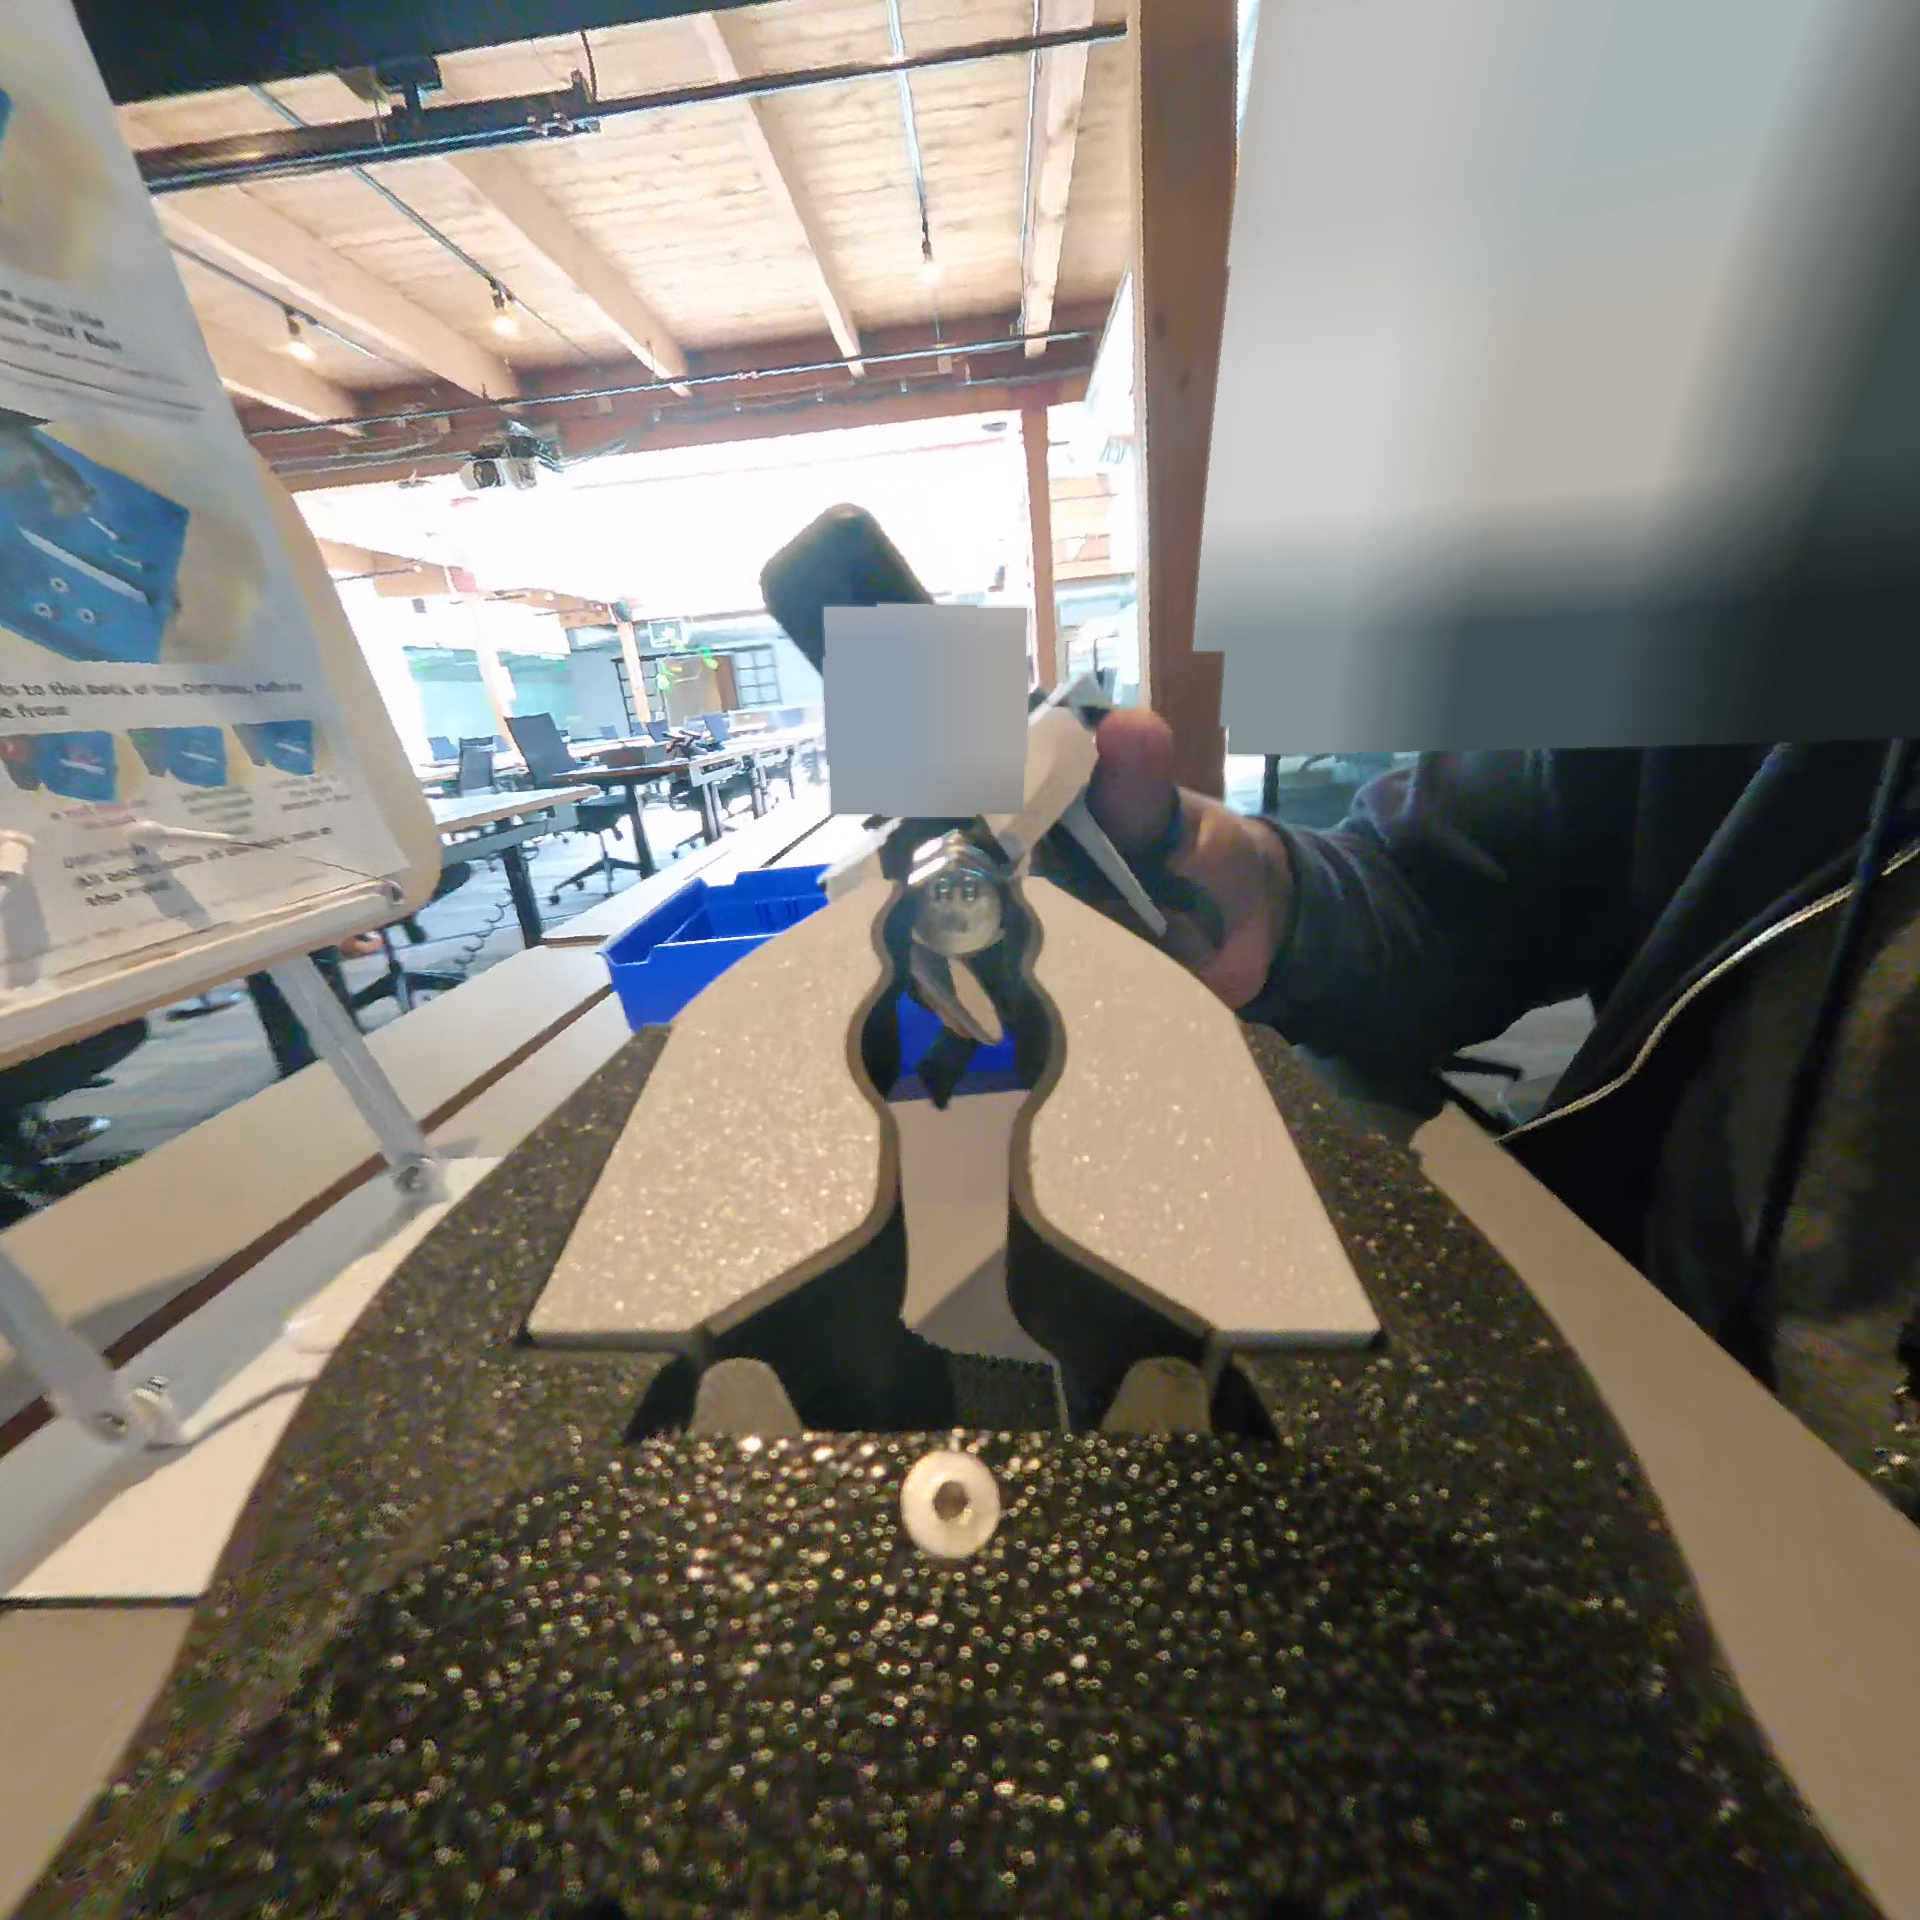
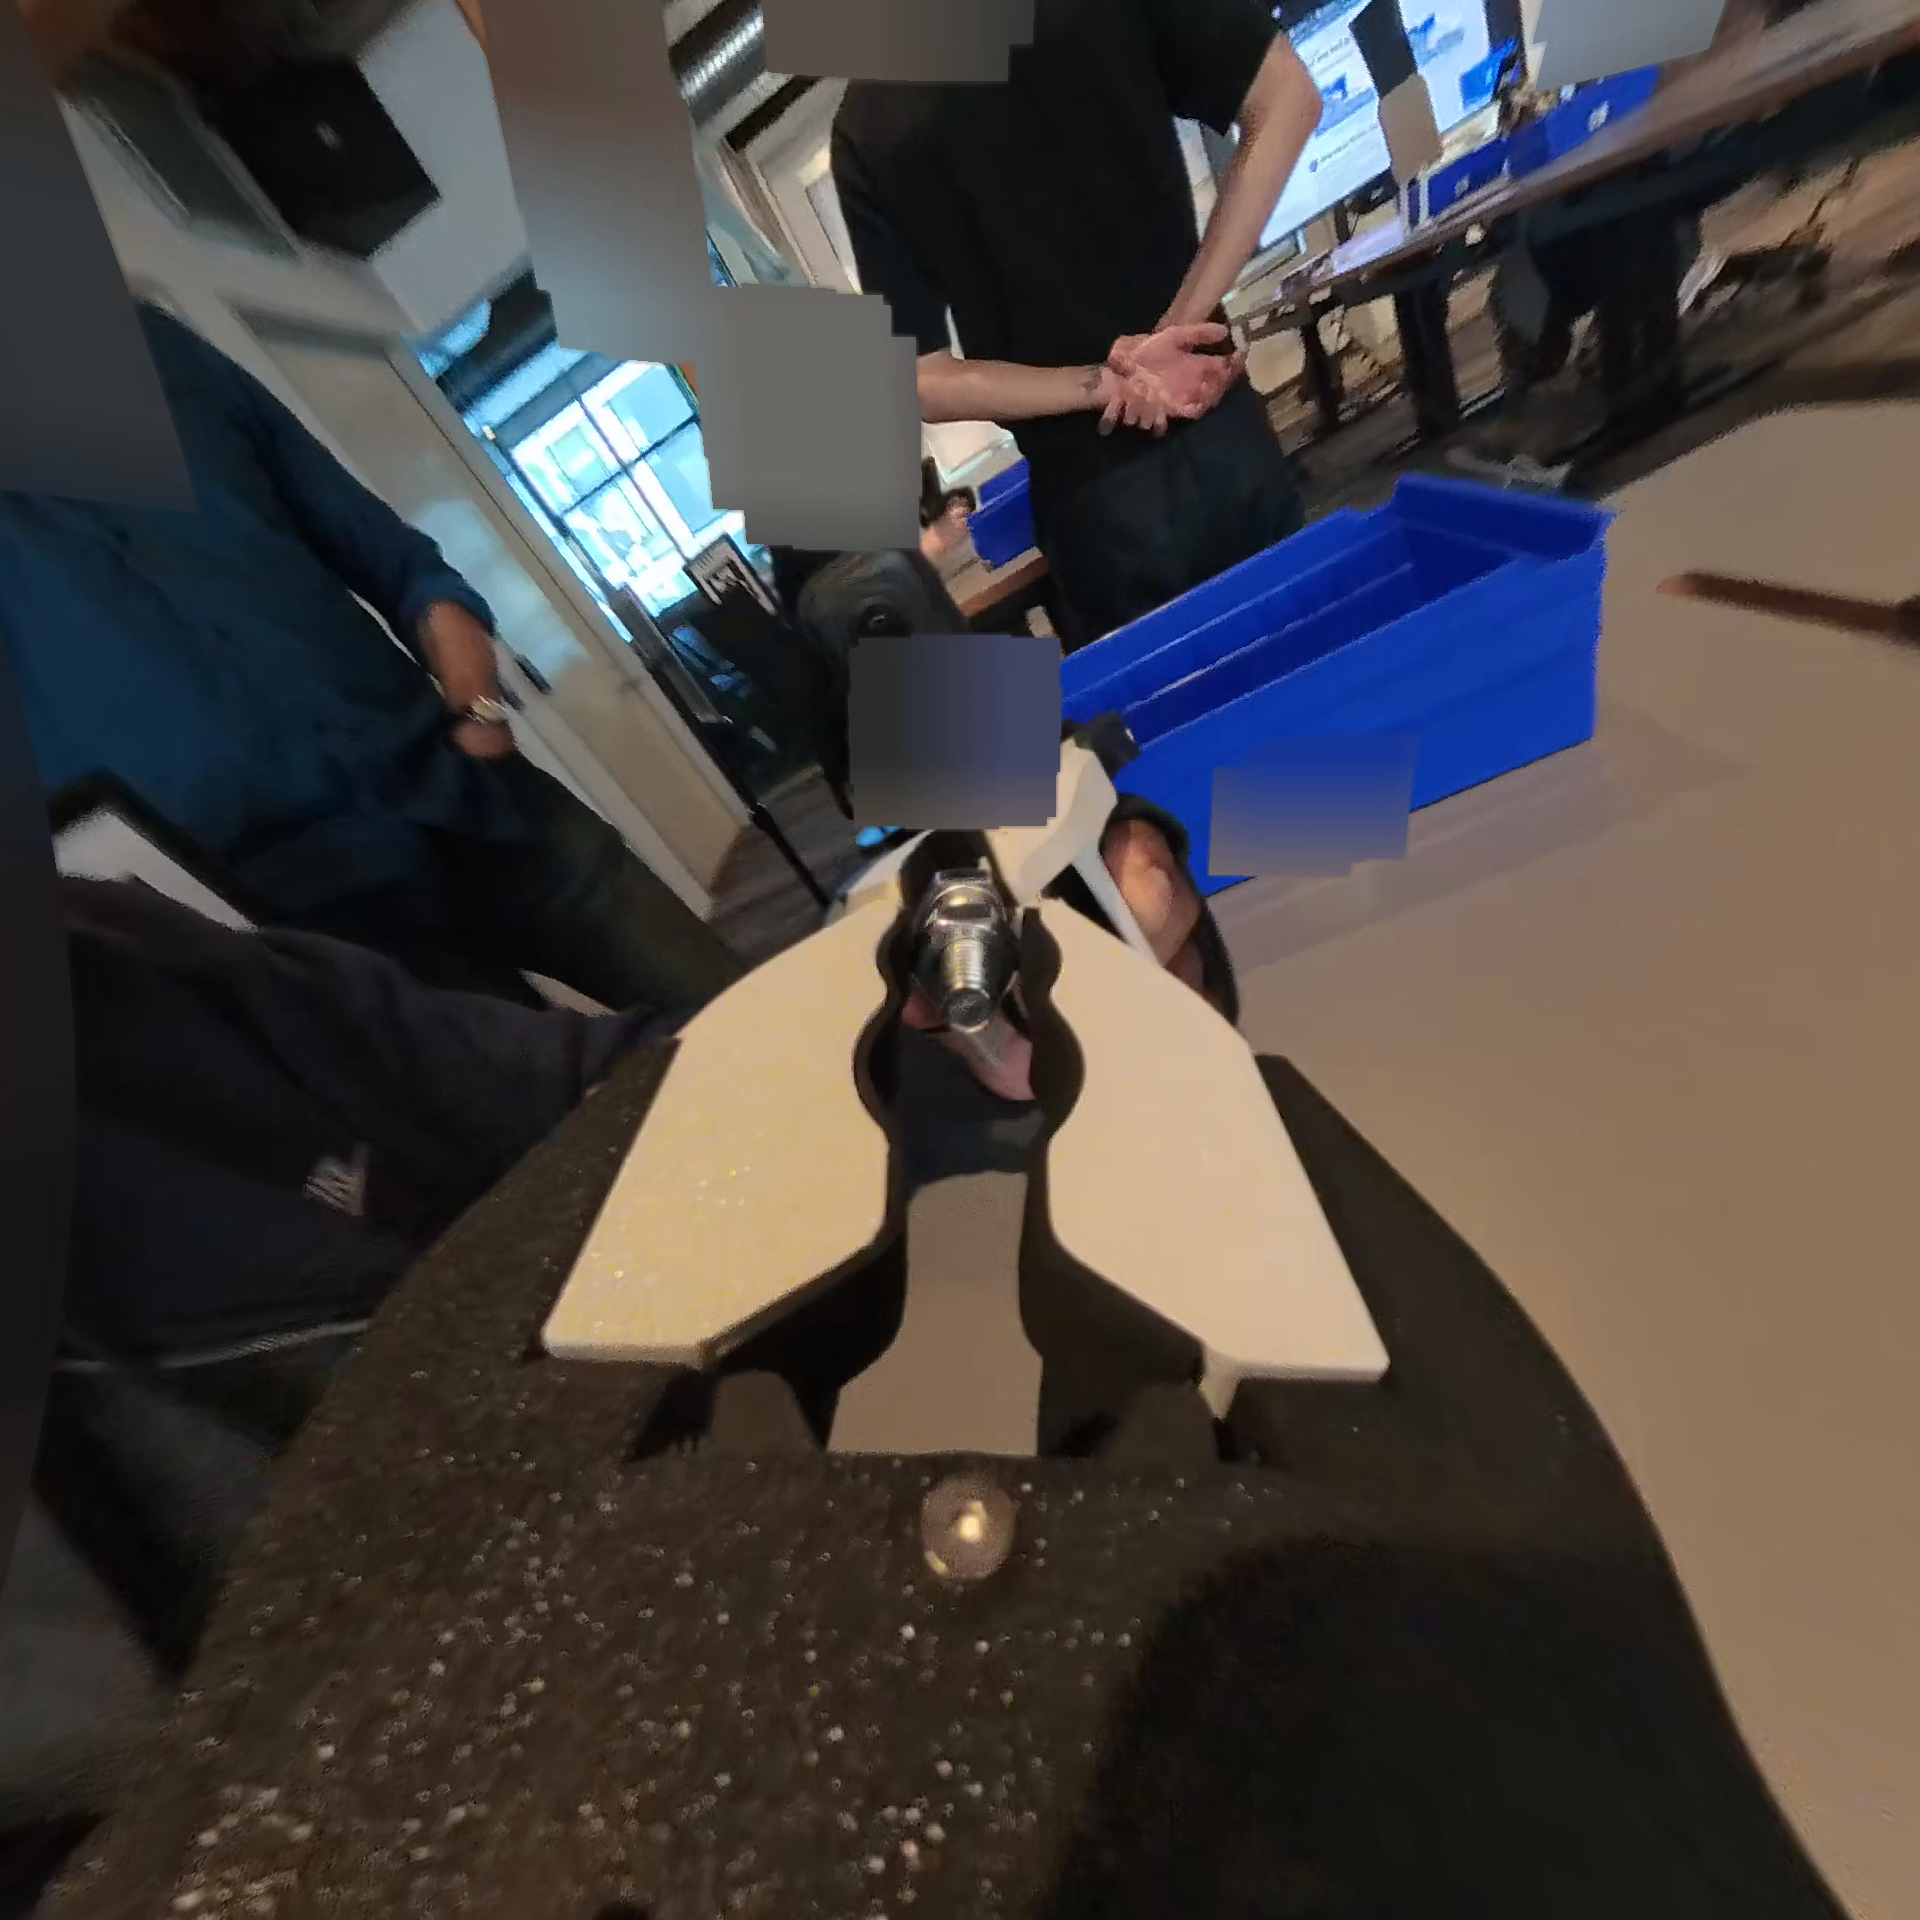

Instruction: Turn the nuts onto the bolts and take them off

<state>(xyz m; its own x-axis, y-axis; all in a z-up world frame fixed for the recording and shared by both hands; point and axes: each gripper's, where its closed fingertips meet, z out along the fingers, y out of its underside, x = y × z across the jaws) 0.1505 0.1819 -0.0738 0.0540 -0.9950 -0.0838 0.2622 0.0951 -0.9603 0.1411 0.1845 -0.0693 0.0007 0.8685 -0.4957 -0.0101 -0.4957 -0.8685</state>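
In the left wrist view my left gripper [image 1: 954, 902] is shut on a silver bolt [image 1: 951, 920], whose round head faces the camera. In the right wrist view the same bolt's threaded end [image 2: 966, 992] points at the camera. A silver nut [image 2: 961, 914] sits on the thread, and my right gripper [image 2: 961, 935] is closed around it. The two grippers face each other tip to tip above the table. The right gripper's white fingers [image 1: 1060, 769] and the hand holding it show beyond the bolt. The left gripper's white fingers [image 2: 1081, 821] show behind the nut.
A blue bin [image 1: 717, 935] stands on the pale table [image 2: 1558, 1091] behind the grippers and also shows in the right wrist view [image 2: 1351, 644]. An instruction sheet on a stand [image 1: 156, 623] is at the left. Two people [image 2: 1091, 312] stand beyond the table.
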